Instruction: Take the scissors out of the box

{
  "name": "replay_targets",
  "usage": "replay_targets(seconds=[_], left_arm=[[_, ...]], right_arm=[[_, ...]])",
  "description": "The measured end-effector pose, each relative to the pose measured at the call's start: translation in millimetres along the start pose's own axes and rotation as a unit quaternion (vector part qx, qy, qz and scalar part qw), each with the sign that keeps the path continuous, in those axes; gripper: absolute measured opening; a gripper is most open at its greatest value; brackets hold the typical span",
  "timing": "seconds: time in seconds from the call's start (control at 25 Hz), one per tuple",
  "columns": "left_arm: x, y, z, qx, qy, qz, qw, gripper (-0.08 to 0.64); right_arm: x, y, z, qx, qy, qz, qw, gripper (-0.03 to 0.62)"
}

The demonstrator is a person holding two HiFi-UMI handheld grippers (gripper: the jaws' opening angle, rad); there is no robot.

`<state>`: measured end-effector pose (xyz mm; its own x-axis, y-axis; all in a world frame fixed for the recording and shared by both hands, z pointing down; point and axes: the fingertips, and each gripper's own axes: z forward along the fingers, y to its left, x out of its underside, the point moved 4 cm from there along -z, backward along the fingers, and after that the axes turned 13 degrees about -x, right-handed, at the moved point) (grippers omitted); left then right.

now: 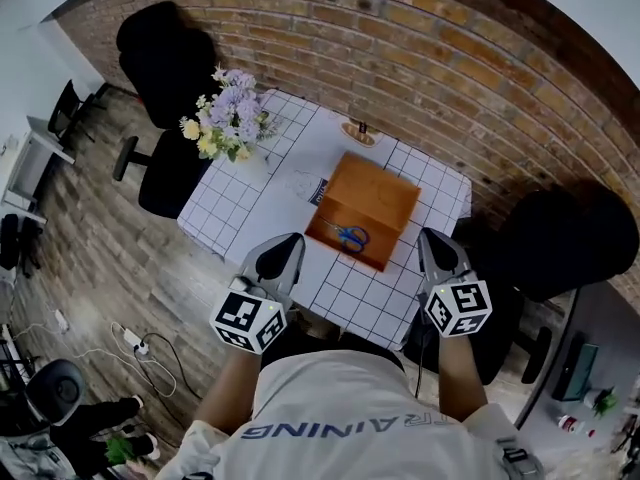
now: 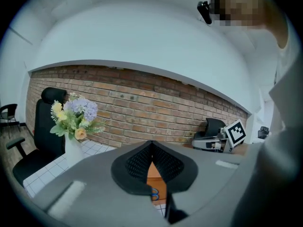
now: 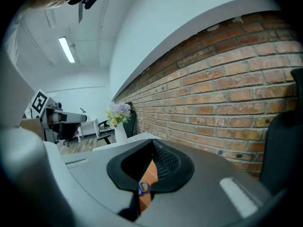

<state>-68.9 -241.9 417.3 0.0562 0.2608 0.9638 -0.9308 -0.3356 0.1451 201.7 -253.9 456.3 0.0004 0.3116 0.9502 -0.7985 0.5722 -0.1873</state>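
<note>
Blue-handled scissors [image 1: 351, 235] lie inside an open orange box [image 1: 378, 190] on the white gridded table [image 1: 250, 203]. My left gripper [image 1: 283, 254] hangs over the table's near edge, left of the box, with its jaws together and nothing in them. My right gripper [image 1: 438, 252] is just right of the box's near corner, also shut and empty. In the left gripper view the pads [image 2: 137, 164] meet at the tip, and the scissors [image 2: 154, 194] and box [image 2: 154, 174] show through the slit. The right gripper view shows the same past its shut jaws: scissors [image 3: 143, 187], box [image 3: 150, 171].
A vase of flowers [image 1: 228, 118] stands at the table's far left corner and a small round holder [image 1: 358, 131] at the far edge. A clear packet [image 1: 305, 186] lies left of the box. Black chairs [image 1: 165, 53] [image 1: 570, 238] flank the table before a brick wall [image 1: 420, 38].
</note>
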Motion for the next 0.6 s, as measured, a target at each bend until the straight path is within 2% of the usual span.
replay_targets(seconds=[0.16, 0.32, 0.48, 0.6], left_arm=[[0, 6, 27, 0.043, 0.009, 0.003, 0.9990, 0.002], [-4, 16, 52, 0.102, 0.020, 0.011, 0.9945, 0.002], [-7, 34, 70, 0.148, 0.019, 0.049, 0.9875, 0.002], [-6, 51, 79, 0.169, 0.024, 0.056, 0.9838, 0.002]], right_arm=[[5, -2, -1, 0.041, 0.004, 0.008, 0.999, 0.015], [10, 6, 4, 0.089, 0.013, 0.025, 0.996, 0.015], [7, 24, 27, 0.111, 0.015, 0.021, 0.994, 0.015], [4, 39, 45, 0.123, 0.021, 0.016, 0.992, 0.015]])
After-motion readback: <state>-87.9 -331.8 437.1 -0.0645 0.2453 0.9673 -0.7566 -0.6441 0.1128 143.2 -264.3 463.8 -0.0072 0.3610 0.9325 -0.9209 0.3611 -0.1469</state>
